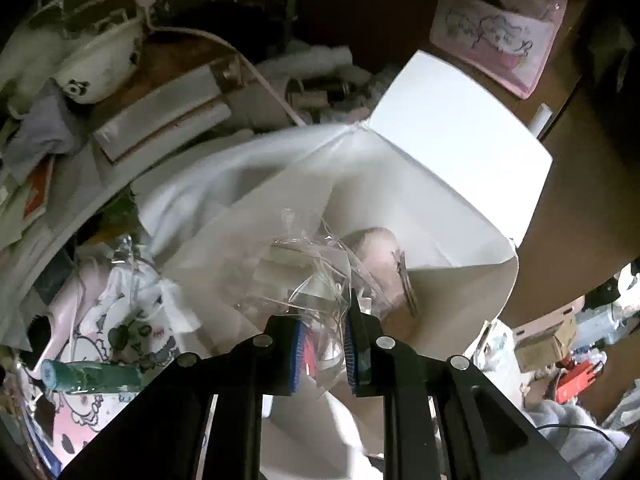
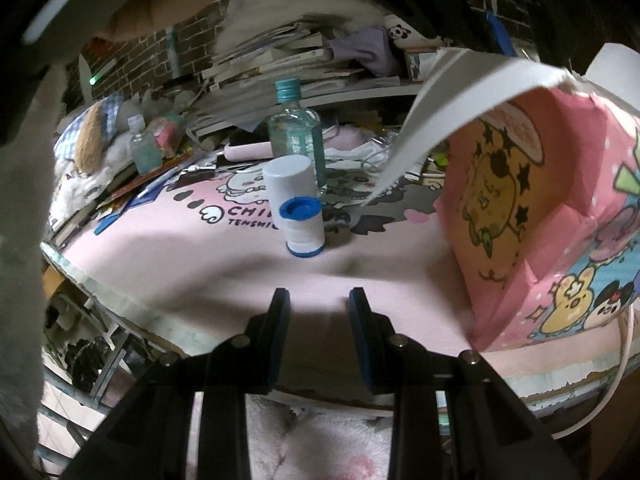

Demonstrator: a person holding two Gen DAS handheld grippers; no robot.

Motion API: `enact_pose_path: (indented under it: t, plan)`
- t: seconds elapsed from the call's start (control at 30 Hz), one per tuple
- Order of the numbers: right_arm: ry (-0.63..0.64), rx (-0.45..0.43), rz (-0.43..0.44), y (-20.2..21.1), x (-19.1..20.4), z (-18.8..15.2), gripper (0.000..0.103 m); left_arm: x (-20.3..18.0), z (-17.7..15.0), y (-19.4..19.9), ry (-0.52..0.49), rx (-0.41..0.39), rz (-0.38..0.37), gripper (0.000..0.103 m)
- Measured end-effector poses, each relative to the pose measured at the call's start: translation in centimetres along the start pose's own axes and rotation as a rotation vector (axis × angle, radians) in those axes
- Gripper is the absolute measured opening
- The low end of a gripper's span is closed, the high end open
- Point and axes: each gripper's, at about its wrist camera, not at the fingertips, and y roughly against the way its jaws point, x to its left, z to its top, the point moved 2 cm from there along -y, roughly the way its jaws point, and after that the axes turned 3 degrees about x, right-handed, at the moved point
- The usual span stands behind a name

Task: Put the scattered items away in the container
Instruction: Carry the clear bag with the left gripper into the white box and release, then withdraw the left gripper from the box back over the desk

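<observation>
- The paper bag (image 2: pixel 540 208), pink with cartoon prints, stands open at the right of the desk mat (image 2: pixel 160 264); its far side runs out of the right wrist view, so its full outline is cut off. From the left wrist the same bag shows only its white inside (image 1: pixel 440 152), and its bottom is hidden under the things in it.
- The desk mat is pink with printed figures and lettering; the lettering is partly covered by the white container.
- A stack of books and papers (image 2: pixel 280 60) fills the back of the desk, too jumbled to tell apart.
- The clear glass bottle (image 2: pixel 296 136) with a teal cap stands upright behind the white container (image 2: pixel 298 208), whose blue-rimmed part faces the camera; whether it is one piece or two I cannot tell.
- A green tube (image 1: pixel 92 376) lies on the mat beside the bag, its ends blurred.
- The left gripper (image 1: pixel 324 356) hangs over the bag's mouth, its jaws nearly together on a crumpled clear plastic wrapper (image 1: pixel 316 280); what lies inside the wrapper is hard to make out.
- The right gripper (image 2: pixel 320 332) hovers over bare mat in front of the white container, jaws apart with nothing between them.
</observation>
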Motion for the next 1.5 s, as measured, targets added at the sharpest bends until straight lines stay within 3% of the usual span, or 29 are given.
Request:
enact_pose_path:
  t: [0.2,0.37,0.47,0.7,0.87,1.1,1.2,1.5]
  plan:
    - [-0.021,-0.001,-0.005,0.1,-0.5,-0.1,0.028,-0.5,0.4,-0.7,-0.016,0.048,0.018,0.034]
    - [-0.043,0.001,-0.001,0.2,-1.1,-0.1,0.028,-1.2,0.6,-0.7,-0.035,0.045,0.027,0.067]
    - [-0.045,0.001,0.0,0.2,-1.3,-0.2,0.028,-1.4,0.7,-0.7,-0.038,0.042,0.035,0.078]
    - [-0.055,-0.001,-0.007,0.3,-1.5,-0.2,0.028,-1.6,1.0,0.6,-0.023,0.032,0.014,0.085]
    - [-0.048,-0.015,-0.035,0.3,-1.5,-0.3,0.028,-1.4,-0.2,5.8,-0.055,-0.13,-0.019,0.096]
    - [-0.054,-0.047,-0.035,0.0,-0.7,-0.2,0.028,3.5,-6.1,11.6,0.069,-0.287,0.176,0.097]
    - [-0.039,-0.063,-0.023,-0.3,0.4,0.0,0.028,6.2,-9.5,12.3,0.148,-0.319,0.214,0.097]
    - [0.029,-0.07,-0.025,-2.6,3.6,1.3,0.028,11.6,-17.5,10.6,0.331,-0.284,0.333,0.097]
